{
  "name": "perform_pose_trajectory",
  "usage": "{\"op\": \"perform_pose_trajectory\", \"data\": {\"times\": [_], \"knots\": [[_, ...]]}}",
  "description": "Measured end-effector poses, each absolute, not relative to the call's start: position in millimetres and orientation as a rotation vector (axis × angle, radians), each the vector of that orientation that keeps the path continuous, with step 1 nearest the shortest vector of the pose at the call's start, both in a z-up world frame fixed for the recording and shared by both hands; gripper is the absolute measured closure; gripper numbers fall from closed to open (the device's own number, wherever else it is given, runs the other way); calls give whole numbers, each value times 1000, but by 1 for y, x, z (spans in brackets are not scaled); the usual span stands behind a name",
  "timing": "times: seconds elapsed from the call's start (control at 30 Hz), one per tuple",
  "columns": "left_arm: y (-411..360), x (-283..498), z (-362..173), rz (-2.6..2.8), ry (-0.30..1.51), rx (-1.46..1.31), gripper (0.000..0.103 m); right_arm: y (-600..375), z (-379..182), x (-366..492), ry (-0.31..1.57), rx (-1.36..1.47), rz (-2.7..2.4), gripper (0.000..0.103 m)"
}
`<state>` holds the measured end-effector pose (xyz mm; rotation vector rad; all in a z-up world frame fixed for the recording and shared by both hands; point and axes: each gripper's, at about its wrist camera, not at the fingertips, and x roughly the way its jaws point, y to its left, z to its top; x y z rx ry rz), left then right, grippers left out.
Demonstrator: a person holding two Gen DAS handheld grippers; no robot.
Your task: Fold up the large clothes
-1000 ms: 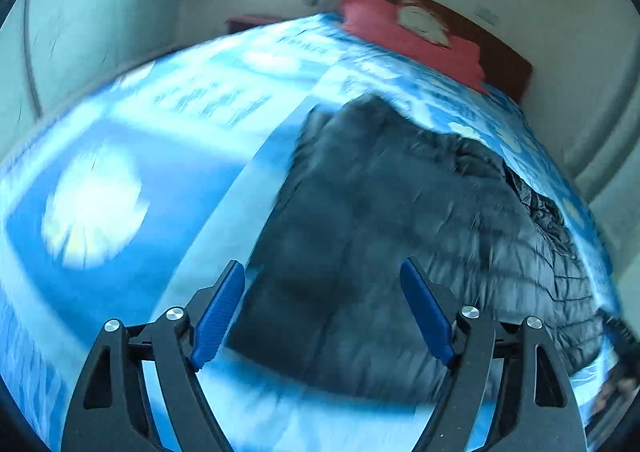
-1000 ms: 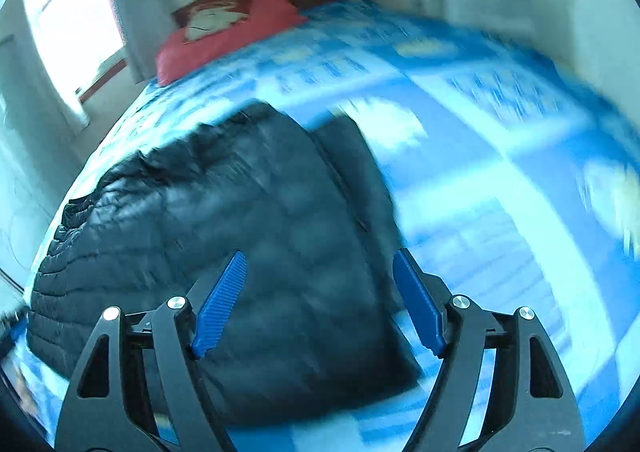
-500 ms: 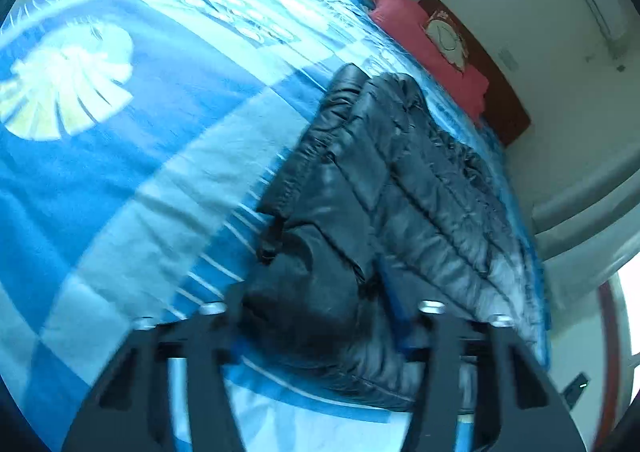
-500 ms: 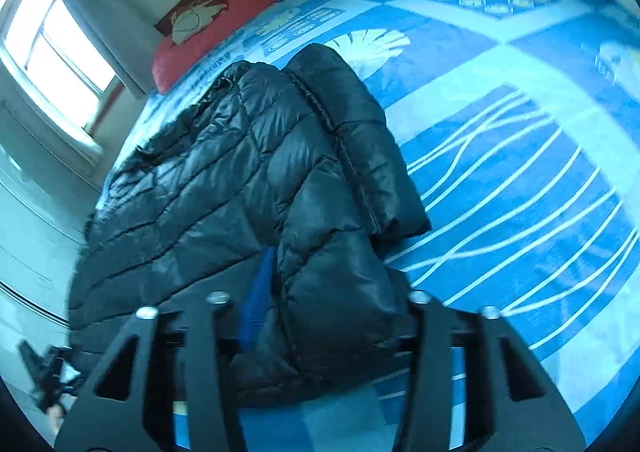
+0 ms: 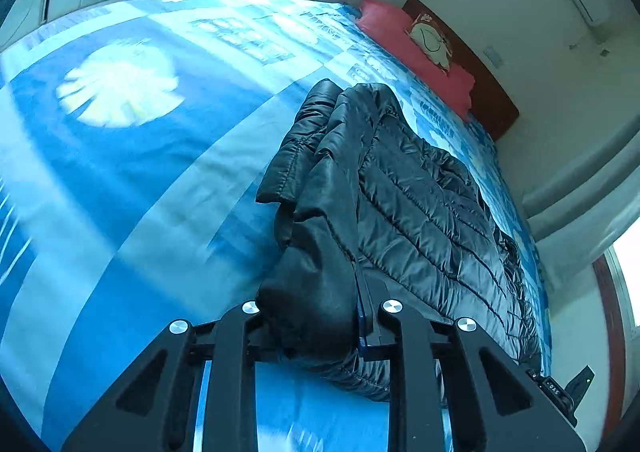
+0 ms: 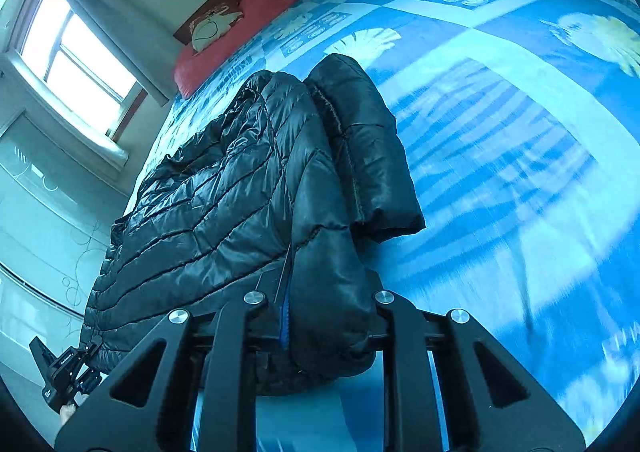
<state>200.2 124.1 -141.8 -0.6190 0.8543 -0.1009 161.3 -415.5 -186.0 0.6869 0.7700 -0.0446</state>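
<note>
The black quilted jacket lies on the bed, over a blue patterned cover, stretching from the near edge toward the red pillow at about 1 o'clock in the left wrist view. It looks light and puffy, soft all through, with a shiny shell that probably slides easily, so a deep bite on a bunched corner near the hem seems safer than a pinch on a single layer.

The left gripper has just been closing and now pinches a thick wad of the jacket's near corner. The right gripper has likewise just been closing and clamps the other near corner; a folded sleeve lies toward 12 o'clock of it. Both grippers point slantwise down at the bed, side by side along the jacket's near end, and the left one shows at 8 o'clock in the right wrist view.
</note>
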Motion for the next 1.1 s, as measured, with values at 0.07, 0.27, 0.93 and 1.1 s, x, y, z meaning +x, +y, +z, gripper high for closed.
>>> {"op": "perform_pose_trajectory", "data": {"times": [0.07,0.27,0.93,1.1], "knots": [[129,180,-144,-104,867,-633,80,-415,-185,143,774,693,-37,84],[140,118,-144,-111,891,-633,80,-411,-184,78,791,709,-35,84],[149,58,-163,-124,915,-582,70,-404,-200,18,797,692,-80,72],[151,50,-161,-88,919,-544,50,-399,-193,7,800,642,-122,61]]}}
